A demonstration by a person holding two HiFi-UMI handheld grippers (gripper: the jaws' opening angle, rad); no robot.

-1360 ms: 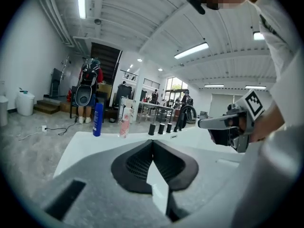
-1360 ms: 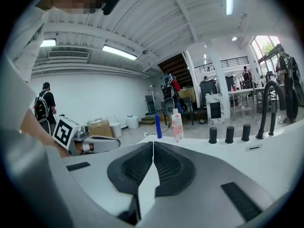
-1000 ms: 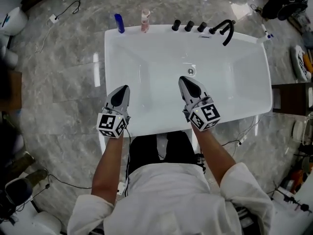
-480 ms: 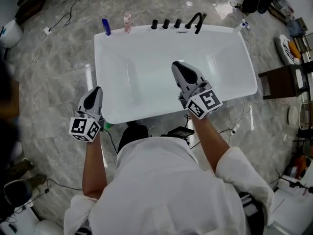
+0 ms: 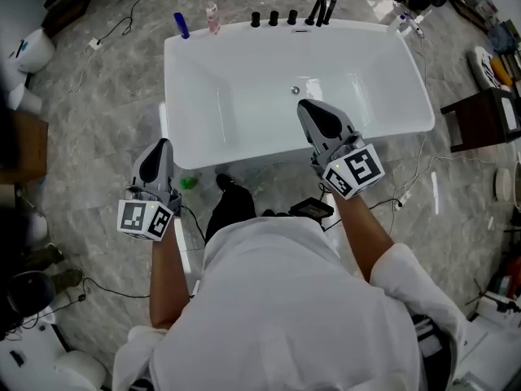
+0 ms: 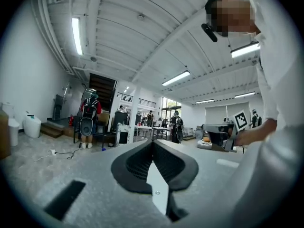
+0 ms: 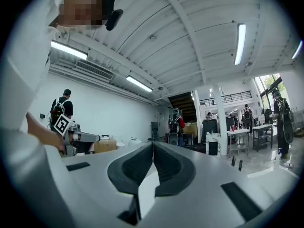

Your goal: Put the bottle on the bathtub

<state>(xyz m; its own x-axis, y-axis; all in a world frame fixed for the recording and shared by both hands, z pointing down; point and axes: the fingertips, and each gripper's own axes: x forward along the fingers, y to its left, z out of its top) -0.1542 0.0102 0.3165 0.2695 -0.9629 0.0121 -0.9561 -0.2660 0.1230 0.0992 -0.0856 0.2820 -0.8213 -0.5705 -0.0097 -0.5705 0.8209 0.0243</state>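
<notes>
Your left tool [image 5: 159,148] is fully closed and holds nothing; its jaws meet edge to edge in the left gripper view. It hangs over the grey floor [image 5: 98,120], just outside the near left corner of the white bathtub [image 5: 244,149]. Your right tool [image 5: 308,107] is likewise closed and bare, and it sits above the tub's near side, pointing into the basin. A blue bottle [image 5: 181,26] and a pink bottle [image 5: 212,17] stand upright side by side at the tub's far left corner, well apart from both tools. A small green thing [image 5: 189,182] lies on the floor close beside your left tool; you cannot tell what it is
</notes>
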